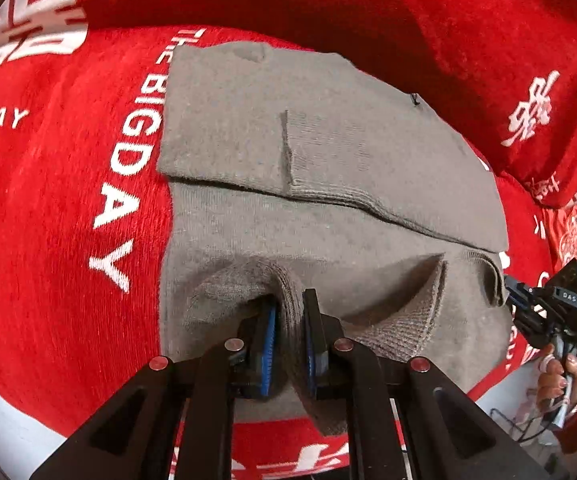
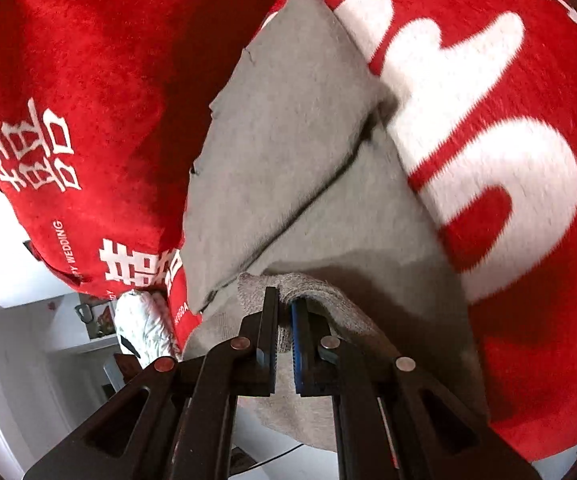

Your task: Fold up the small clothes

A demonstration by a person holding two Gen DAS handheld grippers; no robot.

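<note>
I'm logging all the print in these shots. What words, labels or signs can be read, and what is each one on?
"THE BIGDAY": white letters on the red blanket, beside the grey garment.
"GDAY": same blanket, left edge, start cut off.
"WEDDING": small print on the blanket, right wrist view; the word before it is unreadable.
"DAS": right gripper.
White Chinese characters and a round emblem: not readable to me.

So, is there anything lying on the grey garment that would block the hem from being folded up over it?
Nothing visible does. Both tongs, left and right, already pinch the ribbed hem, and the grey garment ahead on the red blanket carries only its own folded sleeve.
</note>
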